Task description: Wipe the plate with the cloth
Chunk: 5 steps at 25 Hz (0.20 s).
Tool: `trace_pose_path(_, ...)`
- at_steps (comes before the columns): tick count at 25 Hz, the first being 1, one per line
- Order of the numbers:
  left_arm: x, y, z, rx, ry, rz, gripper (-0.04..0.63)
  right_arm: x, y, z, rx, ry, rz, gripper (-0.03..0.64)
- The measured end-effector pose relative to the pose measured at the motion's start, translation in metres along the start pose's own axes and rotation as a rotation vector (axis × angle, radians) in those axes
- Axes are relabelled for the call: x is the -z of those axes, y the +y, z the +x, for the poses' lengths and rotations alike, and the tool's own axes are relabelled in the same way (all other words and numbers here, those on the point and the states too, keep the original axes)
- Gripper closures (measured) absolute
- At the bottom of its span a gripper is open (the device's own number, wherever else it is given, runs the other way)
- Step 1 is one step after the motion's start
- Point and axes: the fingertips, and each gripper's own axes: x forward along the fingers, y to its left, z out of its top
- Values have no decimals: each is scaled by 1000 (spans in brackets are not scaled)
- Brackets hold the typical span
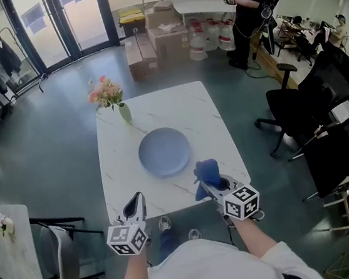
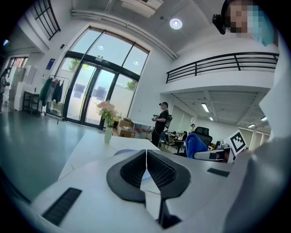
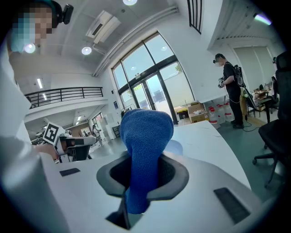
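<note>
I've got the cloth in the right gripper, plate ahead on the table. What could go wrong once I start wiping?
1. The plate lies loose on the table and the shut left gripper is off it, so wiping may slide it.
2. A shoved plate might tip the flower vase beyond it.
3. The right gripper pinches the cloth in a bunch; it could pull free.

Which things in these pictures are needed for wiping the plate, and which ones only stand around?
Belong to the job:
- blue plate
- blue cloth, clamped in the right gripper
- white table under the plate

Only standing around:
- vase of flowers
- cardboard boxes
- black office chairs
- person standing at the back
- left gripper, shut and empty
</note>
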Motion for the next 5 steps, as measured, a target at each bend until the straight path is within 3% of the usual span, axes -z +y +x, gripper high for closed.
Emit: trace_pose_path(5,-2,1,-1,-1,-5,-13,561,-1,1,1,2,-4,-2,532)
